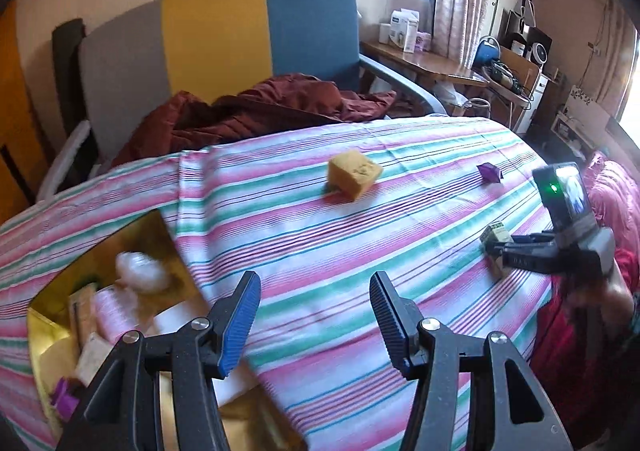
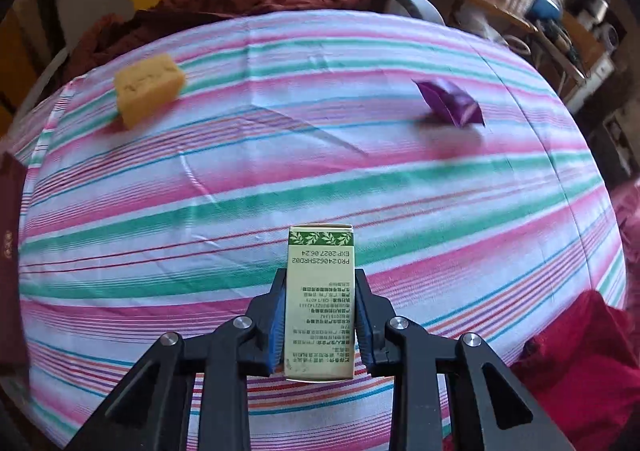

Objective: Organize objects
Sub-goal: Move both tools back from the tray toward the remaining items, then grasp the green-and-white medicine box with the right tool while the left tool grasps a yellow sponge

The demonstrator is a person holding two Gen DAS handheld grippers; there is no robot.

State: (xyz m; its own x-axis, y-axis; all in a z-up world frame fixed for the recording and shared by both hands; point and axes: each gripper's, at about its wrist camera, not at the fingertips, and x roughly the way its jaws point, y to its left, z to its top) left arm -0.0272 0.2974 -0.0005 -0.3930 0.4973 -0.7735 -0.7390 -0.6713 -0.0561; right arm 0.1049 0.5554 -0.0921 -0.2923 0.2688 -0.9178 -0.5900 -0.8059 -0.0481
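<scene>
Gripping noted: R gripper (image 2: 320, 325) pads pinched on green carton (image 2: 320, 291), long axis along fingers; L gripper (image 1: 316, 315) spread, empty, nearer gold box (image 1: 100, 251).

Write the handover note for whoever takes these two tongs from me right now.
Right tongs: shut on the green-and-white carton, pads on its two long sides, over the striped cloth.
Left tongs: open, nothing between them, beside the gold box.
Done: the gold box already holds several items, among them a white wad and a pink roll.
Left: the carton in the right tongs, then the yellow sponge and the purple packet, both loose on the cloth toward the far side. Presumably all go into the gold box.
</scene>
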